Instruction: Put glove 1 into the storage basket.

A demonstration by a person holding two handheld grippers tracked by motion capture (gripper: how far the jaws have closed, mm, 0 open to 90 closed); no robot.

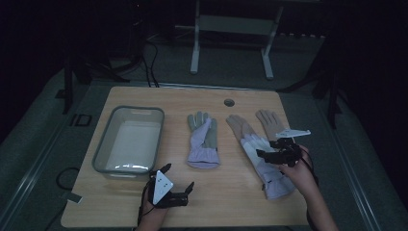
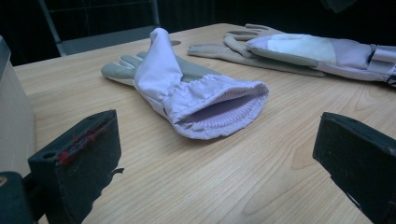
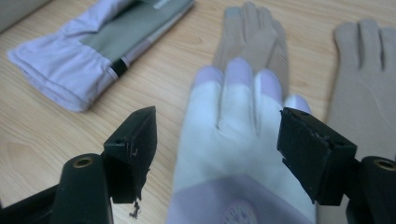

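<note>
Nothing sits in the bin [image 1: 103, 154] at nine o'clock yet. The right gripper [image 3: 217, 140], jaws spread, straddles the white glove [image 3: 233, 140] ungripped. The left gripper [image 1: 175, 185] waits spread at six o'clock.

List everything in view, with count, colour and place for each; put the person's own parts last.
table: one, light wood, under everything.
bin: one, grey, table's left side.
lilac gloves: two; one in the middle, one at right, lying over a beige glove.
beige gloves: two, at right.
left gripper: one, black, open, near edge by the bin.
right gripper: one, black, open above the right lilac glove.
</note>
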